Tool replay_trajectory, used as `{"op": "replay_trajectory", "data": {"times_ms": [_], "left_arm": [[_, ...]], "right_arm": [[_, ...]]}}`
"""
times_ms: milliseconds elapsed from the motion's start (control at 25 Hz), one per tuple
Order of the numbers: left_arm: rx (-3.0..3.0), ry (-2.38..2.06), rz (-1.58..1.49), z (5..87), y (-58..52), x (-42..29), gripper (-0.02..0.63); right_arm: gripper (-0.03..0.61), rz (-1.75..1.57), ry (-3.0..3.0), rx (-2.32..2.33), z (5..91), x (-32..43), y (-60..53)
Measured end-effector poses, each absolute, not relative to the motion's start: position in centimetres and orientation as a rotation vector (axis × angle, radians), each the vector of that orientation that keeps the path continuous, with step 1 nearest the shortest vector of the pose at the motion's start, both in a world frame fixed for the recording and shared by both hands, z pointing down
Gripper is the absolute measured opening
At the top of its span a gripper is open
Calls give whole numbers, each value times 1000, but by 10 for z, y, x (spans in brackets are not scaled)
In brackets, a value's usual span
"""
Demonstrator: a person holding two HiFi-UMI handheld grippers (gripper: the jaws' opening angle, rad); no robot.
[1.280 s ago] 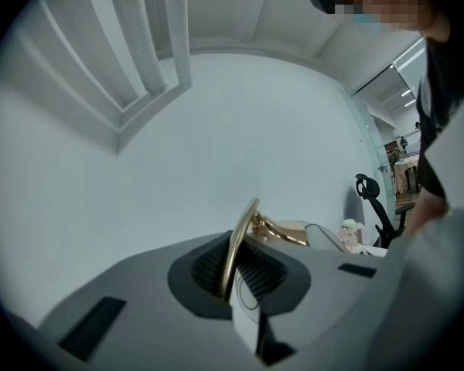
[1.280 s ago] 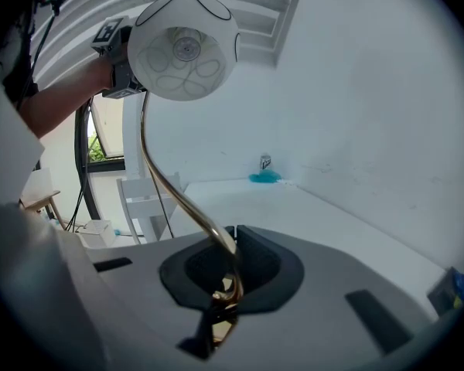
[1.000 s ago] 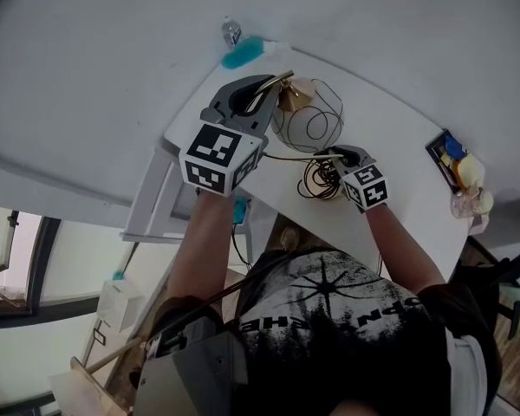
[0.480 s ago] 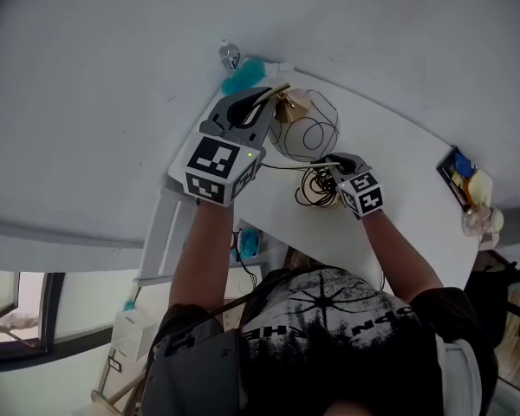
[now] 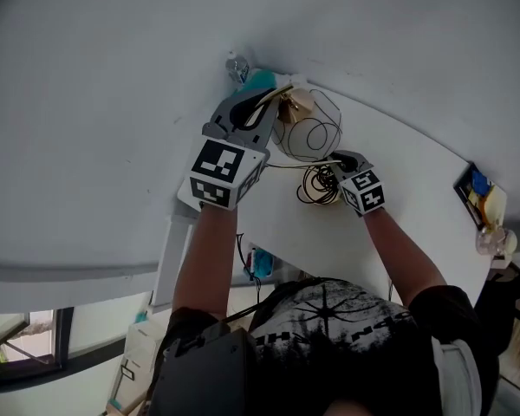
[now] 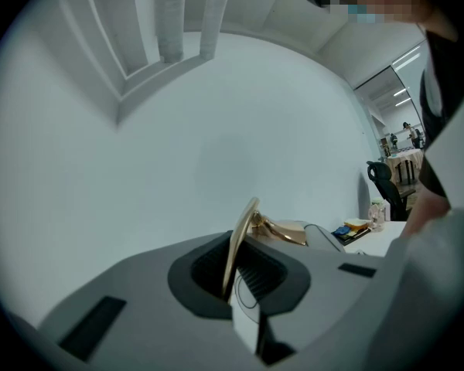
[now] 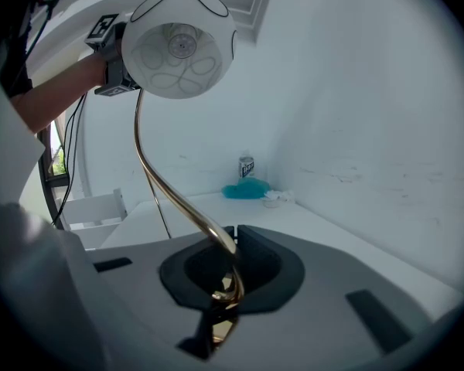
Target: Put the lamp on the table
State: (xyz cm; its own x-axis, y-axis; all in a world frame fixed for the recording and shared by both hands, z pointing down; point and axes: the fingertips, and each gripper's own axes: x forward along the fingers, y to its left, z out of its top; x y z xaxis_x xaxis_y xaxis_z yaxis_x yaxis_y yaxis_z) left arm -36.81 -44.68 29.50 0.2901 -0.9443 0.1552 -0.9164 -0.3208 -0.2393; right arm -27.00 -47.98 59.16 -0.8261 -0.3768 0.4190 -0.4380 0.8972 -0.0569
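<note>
The lamp has a white globe shade (image 5: 308,128) ringed with thin wire and a curved gold stem (image 7: 166,188). It hangs low over the white table (image 5: 399,198) near the far left corner. My left gripper (image 5: 262,102) is shut on the gold stem (image 6: 240,238) close to the shade. My right gripper (image 5: 336,156) is shut on the stem's other end (image 7: 226,277), just right of the shade. In the right gripper view the shade (image 7: 182,41) arches high above the jaws. The lamp's black cord (image 5: 316,185) lies coiled on the table under my right gripper.
A small can (image 5: 237,66) and a teal thing (image 5: 258,80) sit at the table's far corner against the wall. Small items (image 5: 478,191) lie at the table's right edge. A white frame (image 5: 169,258) stands beside the table's left side.
Both grippers and the lamp have drawn closer to the teal thing at the far corner. Both grips on the stem look the same.
</note>
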Motion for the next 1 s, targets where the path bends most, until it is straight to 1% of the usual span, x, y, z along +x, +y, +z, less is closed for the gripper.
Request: {"op": "replay_trajectory", "data": {"times_ms": [680, 1000], "left_arm": [[-2408, 1753, -533, 309, -538, -419, 18], [-2411, 1746, -534, 310, -552, -423, 17]], "right_arm": [[21, 271, -2727, 623, 613, -346, -564], [20, 265, -2746, 643, 615, -355, -574]]}}
